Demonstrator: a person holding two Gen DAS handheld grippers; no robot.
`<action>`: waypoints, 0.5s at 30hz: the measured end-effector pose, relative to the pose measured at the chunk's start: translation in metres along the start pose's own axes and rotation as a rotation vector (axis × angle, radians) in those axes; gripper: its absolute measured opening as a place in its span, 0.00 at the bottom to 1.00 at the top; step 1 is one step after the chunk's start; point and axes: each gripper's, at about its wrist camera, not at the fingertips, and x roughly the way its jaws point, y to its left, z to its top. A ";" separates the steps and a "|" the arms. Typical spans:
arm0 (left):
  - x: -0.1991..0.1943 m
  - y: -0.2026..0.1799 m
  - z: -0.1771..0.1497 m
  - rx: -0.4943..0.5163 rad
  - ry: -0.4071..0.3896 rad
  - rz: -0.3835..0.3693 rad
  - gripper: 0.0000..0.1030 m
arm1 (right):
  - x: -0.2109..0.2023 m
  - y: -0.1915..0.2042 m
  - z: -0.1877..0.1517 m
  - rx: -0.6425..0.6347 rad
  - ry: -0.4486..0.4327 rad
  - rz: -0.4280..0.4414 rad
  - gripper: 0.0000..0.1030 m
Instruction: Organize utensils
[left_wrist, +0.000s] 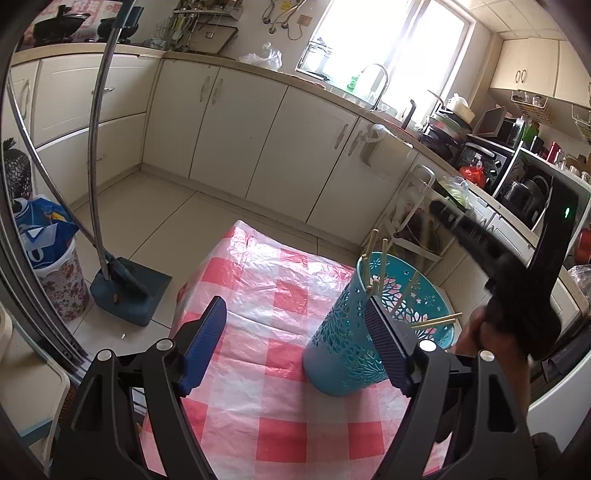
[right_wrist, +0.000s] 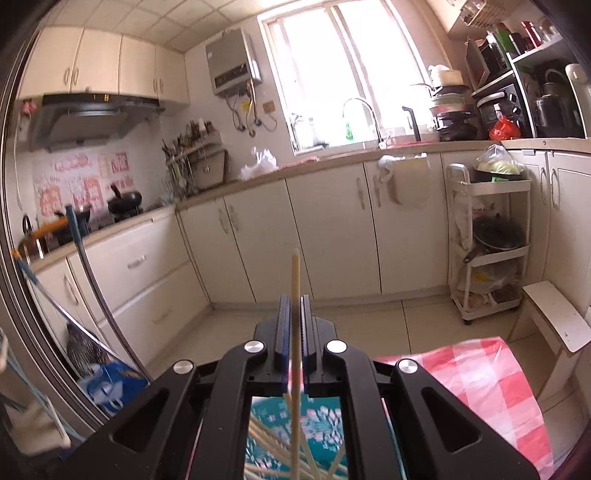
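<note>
A teal perforated utensil holder (left_wrist: 343, 332) stands on the red-and-white checked tablecloth (left_wrist: 258, 295) with several wooden chopsticks (left_wrist: 436, 320) leaning in it. My left gripper (left_wrist: 295, 306) is open wide; its right finger (left_wrist: 384, 332) overlaps the holder's near side and nothing is gripped. In the left wrist view my right gripper (left_wrist: 443, 212) hangs blurred above and right of the holder, a hand on its handle. In the right wrist view the right gripper (right_wrist: 295, 306) is shut on one pale chopstick (right_wrist: 295, 273), which stands upright over the holder (right_wrist: 325, 417).
Cream kitchen cabinets (left_wrist: 236, 122) run along the far walls. A dustpan and broom (left_wrist: 122, 291) and a flowered bin (left_wrist: 62, 280) stand on the floor left of the table. A white trolley (right_wrist: 491, 243) and a small white stool (right_wrist: 557, 317) stand to the right.
</note>
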 end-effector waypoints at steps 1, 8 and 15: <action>-0.001 0.000 -0.001 0.005 0.000 0.004 0.72 | -0.002 -0.001 -0.006 -0.004 0.015 -0.004 0.14; -0.005 -0.007 -0.010 0.086 0.005 0.078 0.85 | -0.063 -0.005 -0.032 -0.016 0.103 0.023 0.46; -0.047 -0.016 -0.020 0.139 0.033 0.144 0.92 | -0.143 -0.006 -0.055 0.023 0.219 -0.054 0.75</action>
